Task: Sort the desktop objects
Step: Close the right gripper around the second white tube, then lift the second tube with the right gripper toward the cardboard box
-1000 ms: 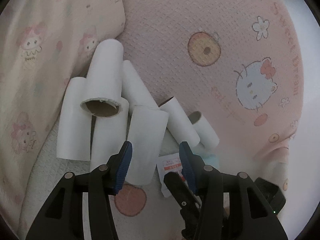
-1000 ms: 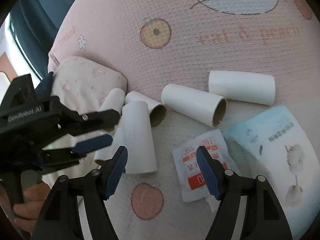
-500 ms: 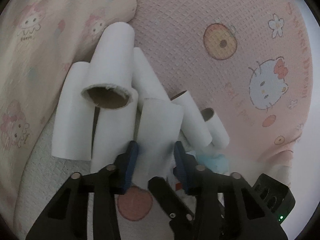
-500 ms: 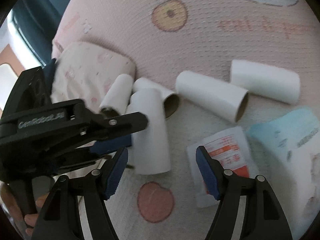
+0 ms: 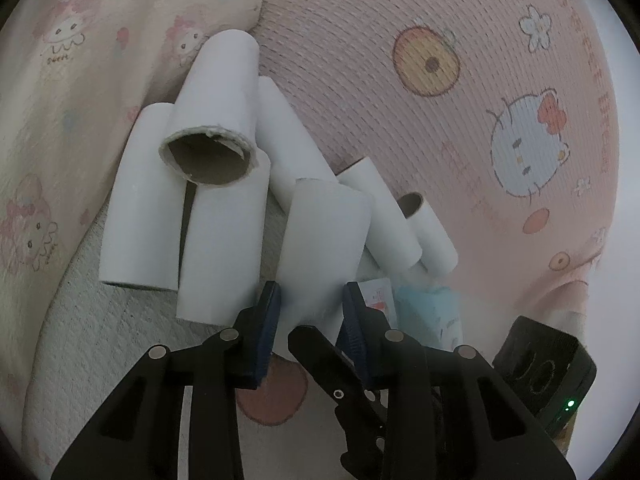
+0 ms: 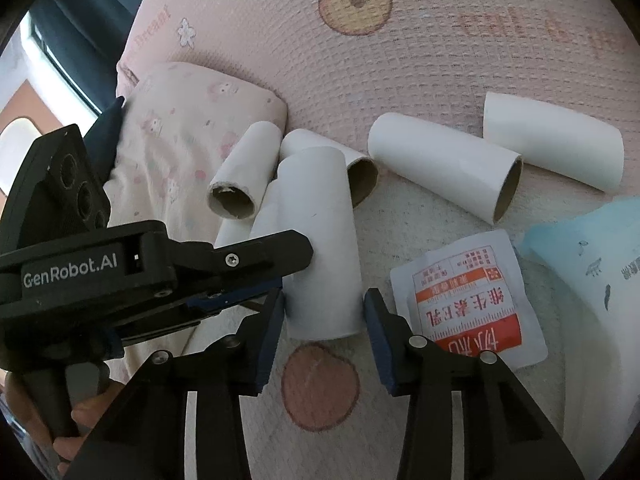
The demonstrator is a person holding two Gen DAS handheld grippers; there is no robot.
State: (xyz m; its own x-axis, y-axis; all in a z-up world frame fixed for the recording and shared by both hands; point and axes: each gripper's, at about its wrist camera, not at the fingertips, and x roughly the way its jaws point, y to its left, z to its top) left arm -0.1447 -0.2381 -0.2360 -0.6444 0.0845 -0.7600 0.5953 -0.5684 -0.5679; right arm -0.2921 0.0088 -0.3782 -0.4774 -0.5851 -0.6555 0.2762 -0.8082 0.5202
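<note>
Several white cardboard tubes lie on a pink cartoon blanket [image 5: 400, 120]. One white tube [image 5: 324, 240] lies between the blue pads of my left gripper [image 5: 312, 304], whose jaws are closing and touch both its sides. In the right wrist view the same tube [image 6: 320, 220] has its near end between the pads of my right gripper [image 6: 324, 308]. Those jaws are closing fast and meet the tube's sides. A black finger [image 6: 260, 254] of the left gripper crosses in front of the tube from the left. A right gripper finger [image 5: 320, 344] shows below the tube.
A pile of tubes [image 5: 208, 128] rests against a patterned pillow [image 6: 180, 132]. Two more tubes [image 6: 440, 172] lie at the right. A white sachet with red print [image 6: 468, 300] and a blue packet [image 6: 592, 264] lie nearby. A hand [image 6: 84, 420] holds the left gripper.
Both pairs of jaws have narrowed onto the same white tube. The left gripper slid forward around it, and the right gripper came down to its near end.
</note>
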